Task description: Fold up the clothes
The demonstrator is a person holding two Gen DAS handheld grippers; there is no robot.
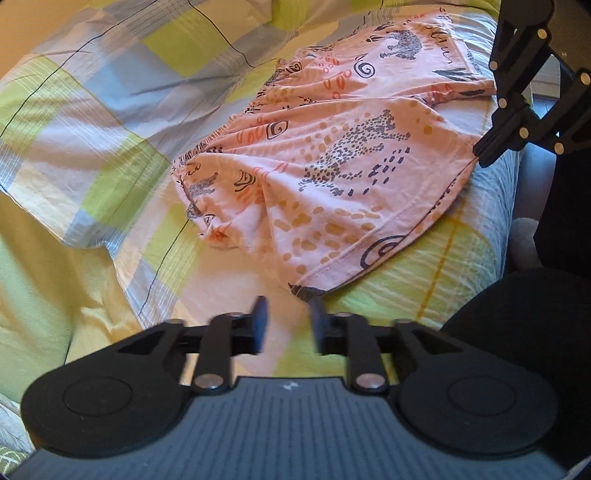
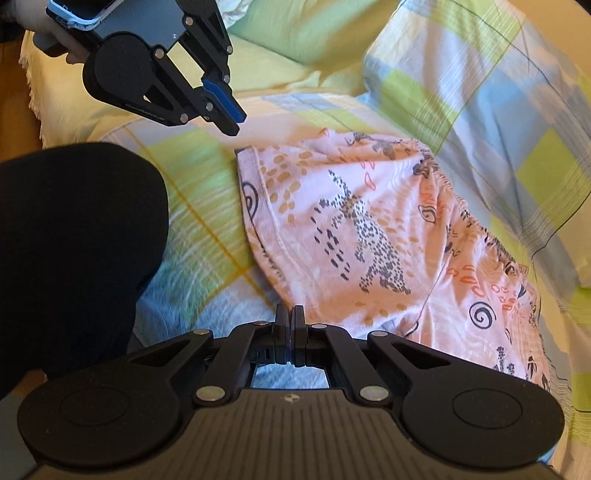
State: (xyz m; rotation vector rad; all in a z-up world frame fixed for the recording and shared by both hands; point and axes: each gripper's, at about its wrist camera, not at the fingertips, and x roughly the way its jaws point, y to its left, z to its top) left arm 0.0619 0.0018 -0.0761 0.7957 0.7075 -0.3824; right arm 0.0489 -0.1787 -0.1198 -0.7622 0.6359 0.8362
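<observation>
Right gripper [image 2: 290, 317] jaws pinching pink printed shorts [image 2: 369, 229] hem | left gripper [image 1: 286, 321] parted

The cloth [image 1: 332, 158] is light pink, with dark spotted cats, dark swirls, orange dots and tan dots. The blanket [image 1: 92, 110] has big squares of lime green, light blue and white, with thin dark lines and thin white stripes. A yellow stripe crosses it near the cloth. The left gripper [image 1: 286, 325] is black with blue pads [image 2: 227, 99]. The right gripper [image 2: 290, 334] is black, with silver round pins. The knee [image 2: 74, 240] is black. The pillow [image 2: 295, 33] is plain green
</observation>
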